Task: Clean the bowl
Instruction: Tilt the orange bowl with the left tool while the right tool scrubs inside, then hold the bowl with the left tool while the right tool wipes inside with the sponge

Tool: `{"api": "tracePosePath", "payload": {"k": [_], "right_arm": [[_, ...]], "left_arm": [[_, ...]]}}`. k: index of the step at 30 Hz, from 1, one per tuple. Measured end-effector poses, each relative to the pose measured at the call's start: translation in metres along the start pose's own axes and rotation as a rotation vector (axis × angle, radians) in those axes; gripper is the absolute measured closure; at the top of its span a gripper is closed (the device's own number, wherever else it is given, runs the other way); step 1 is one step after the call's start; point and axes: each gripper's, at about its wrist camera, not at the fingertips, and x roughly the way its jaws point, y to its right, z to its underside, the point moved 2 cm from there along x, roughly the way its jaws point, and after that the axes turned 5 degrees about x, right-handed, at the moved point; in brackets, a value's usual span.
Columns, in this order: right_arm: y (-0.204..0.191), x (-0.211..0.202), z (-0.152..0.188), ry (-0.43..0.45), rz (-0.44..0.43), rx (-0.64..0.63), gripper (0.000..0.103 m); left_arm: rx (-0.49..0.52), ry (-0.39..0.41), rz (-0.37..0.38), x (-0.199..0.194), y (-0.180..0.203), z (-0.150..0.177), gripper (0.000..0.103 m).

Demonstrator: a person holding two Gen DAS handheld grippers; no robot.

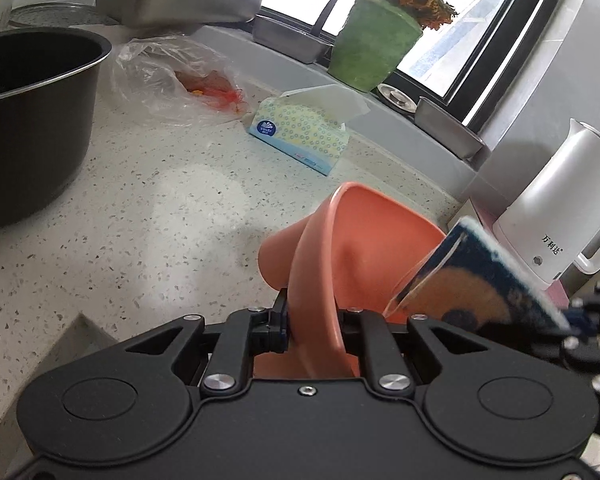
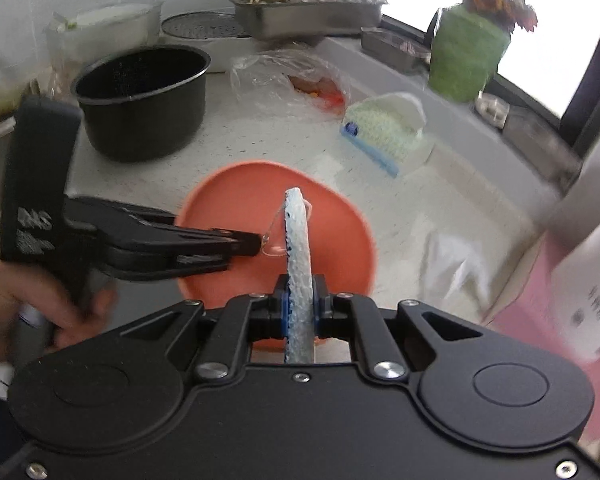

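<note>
The left claw point(image 1: 314, 322) is clamped on the rim of the orange bowl point(image 1: 352, 240), holding it tipped on edge above the speckled counter point(image 1: 160, 208). The right claw point(image 2: 299, 312) is closed tight on a blue-and-white sponge point(image 2: 298, 248) — its tip reaches over the bowl's open inside. Behind sit a black pot point(image 2: 140, 96) and a tissue pack point(image 1: 300, 128).
</note>
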Motion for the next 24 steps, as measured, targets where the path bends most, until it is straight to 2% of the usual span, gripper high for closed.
{"api": "tracePosePath", "payload": {"k": [13, 19, 24], "right_arm": [[0.007, 0.020, -0.022, -0.024, -0.059, 0.156, 0.091], [0.030, 0.030, -0.032, -0.008, -0.021, 0.239, 0.091], [0.048, 0.019, -0.030, 0.017, 0.000, 0.264, 0.091]], "left_arm": [[0.055, 0.007, -0.020, 0.000, 0.006, 0.005, 0.086], [0.070, -0.002, -0.022, 0.000, 0.008, 0.005, 0.085], [0.048, -0.016, -0.027, 0.001, 0.002, 0.006, 0.084]]}}
